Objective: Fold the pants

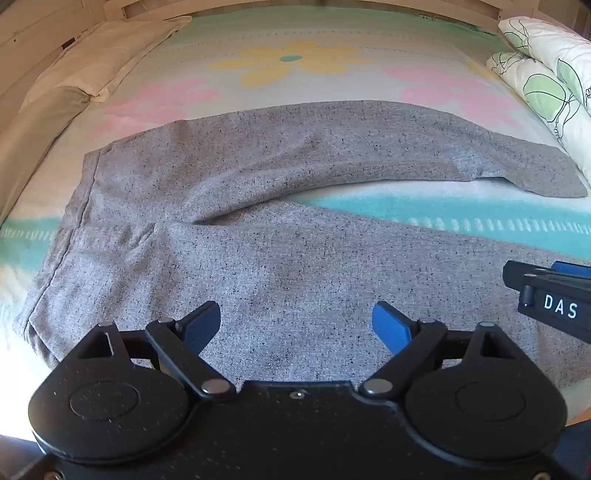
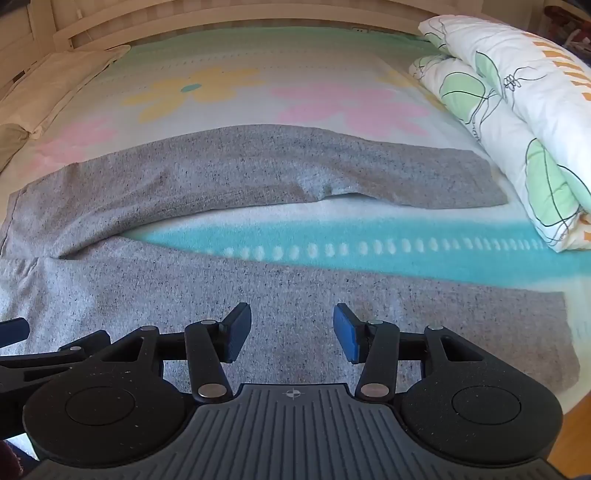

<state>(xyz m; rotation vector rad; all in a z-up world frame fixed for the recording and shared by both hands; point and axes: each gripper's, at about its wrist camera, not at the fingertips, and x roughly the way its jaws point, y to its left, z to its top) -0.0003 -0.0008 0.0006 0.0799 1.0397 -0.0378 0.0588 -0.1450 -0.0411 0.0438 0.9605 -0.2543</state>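
One pair of speckled grey knit pants (image 1: pixel 280 266) lies flat across the near half of the bed (image 1: pixel 295 37), its two legs splayed in a V toward the right edge. Both the left gripper (image 1: pixel 295 325) and the right gripper (image 2: pixel 291 332) hover over the near leg, blue-padded fingers apart and holding nothing. Two rolled leaf-print quilts (image 2: pixel 517 122) lie along the right edge, and one cream pillow (image 1: pixel 99 62) sits at the far left corner.

**Two wrist views over one bed, side by side**

The left wrist camera sits low behind the left claw (image 1: pixel 295 325), looking across the pants (image 1: pixel 258 229) toward the headboard (image 1: pixel 258 9); the waistband end fills its left half; the right wrist camera rides behind the right claw (image 2: pixel 291 334), close above the leg ends, facing the same way; both share the pants, the flowered blanket (image 1: pixel 295 62) and the rolled duvet (image 2: pixel 517 122) beside the leg ends.
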